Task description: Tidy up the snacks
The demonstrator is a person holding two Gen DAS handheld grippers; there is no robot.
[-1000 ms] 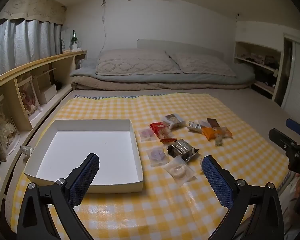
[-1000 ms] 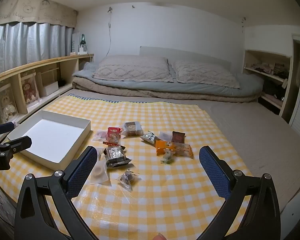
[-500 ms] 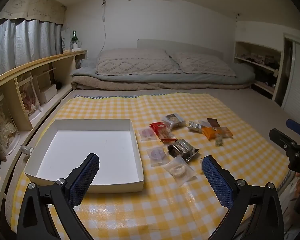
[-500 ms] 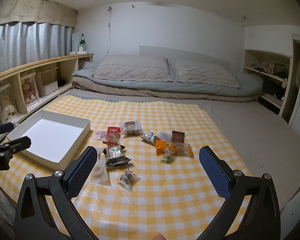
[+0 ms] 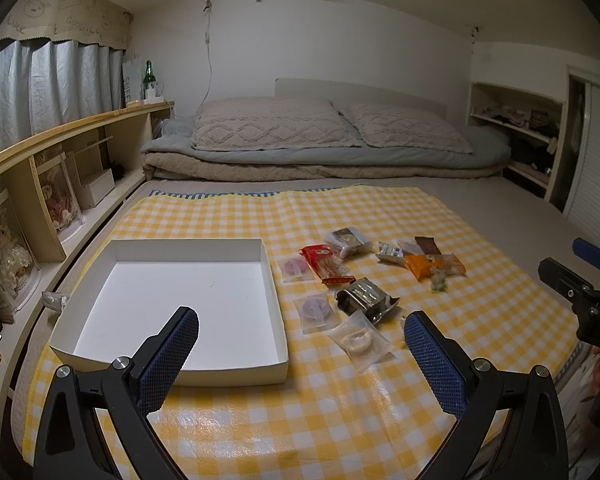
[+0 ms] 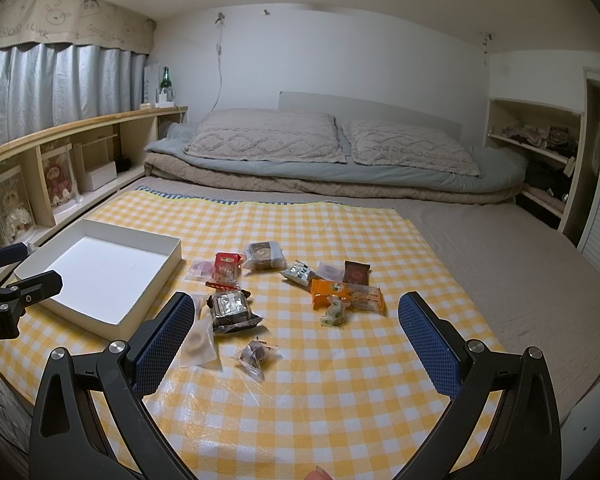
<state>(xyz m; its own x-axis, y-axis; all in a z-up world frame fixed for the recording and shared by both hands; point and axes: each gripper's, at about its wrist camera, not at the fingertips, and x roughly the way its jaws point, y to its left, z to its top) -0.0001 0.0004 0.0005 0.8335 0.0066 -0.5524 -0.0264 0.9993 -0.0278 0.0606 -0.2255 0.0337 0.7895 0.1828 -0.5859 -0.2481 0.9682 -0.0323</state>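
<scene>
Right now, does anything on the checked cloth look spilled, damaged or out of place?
Nothing looks spilled or broken. The wrapped snacks lie loose on the checked cloth beside the white box, which holds nothing yet. Both tongs, left and right, are open and hold nothing.

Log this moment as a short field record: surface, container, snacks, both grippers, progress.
surface: yellow checked cloth spread on a bed
container: white box, nothing in it, on the left of the cloth
snacks: small wrapped packets loose on the cloth right of the box, among them a red packet and an orange packet
left gripper: open, holds nothing
right gripper: open, holds nothing
progress: no snack boxed yet
</scene>
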